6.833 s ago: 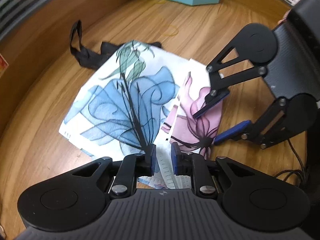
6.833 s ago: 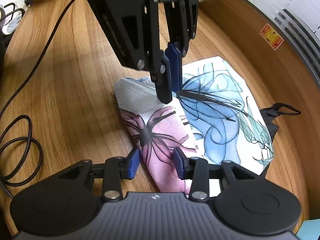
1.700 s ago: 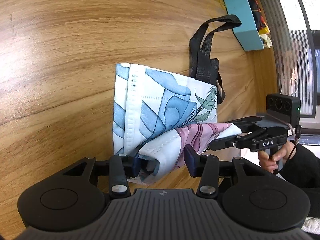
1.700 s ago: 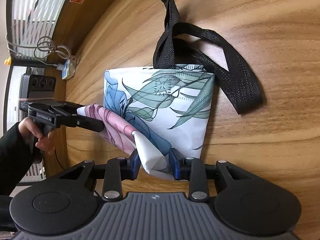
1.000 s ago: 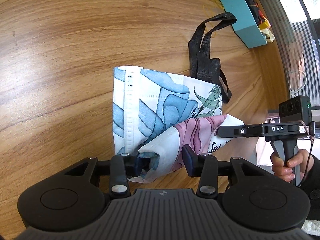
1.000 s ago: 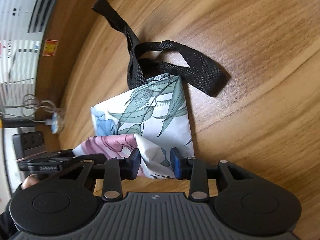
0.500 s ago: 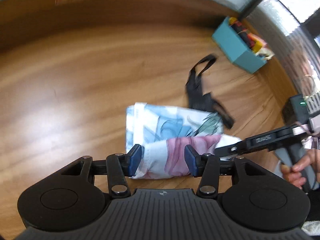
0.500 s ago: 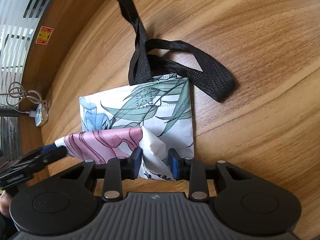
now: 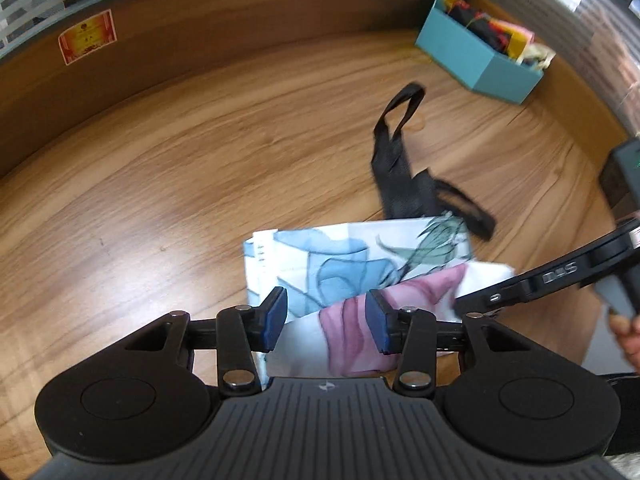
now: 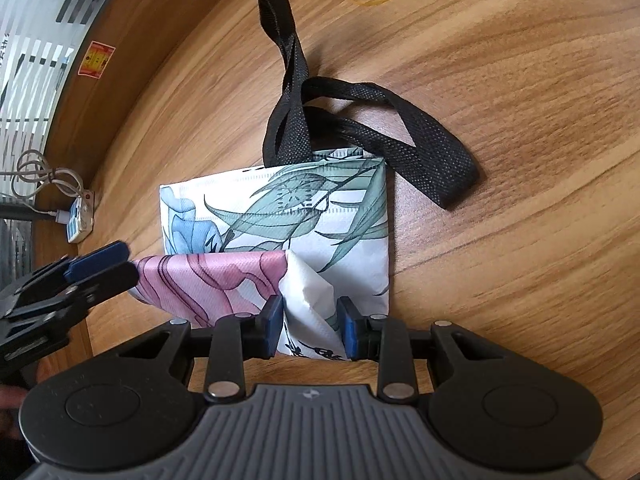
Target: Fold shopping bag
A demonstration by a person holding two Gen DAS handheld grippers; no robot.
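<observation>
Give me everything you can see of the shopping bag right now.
The shopping bag lies flat on the wooden table, a white, non-woven-looking fabric printed with blue and green leaves. Its near edge is turned over, showing a pink-flowered panel. Two black woven handles trail off the far edge, one loop stretched away, one lying to the side. The right gripper straddles a puckered white fold at the near edge; the left gripper sits at the pink panel's end.
</observation>
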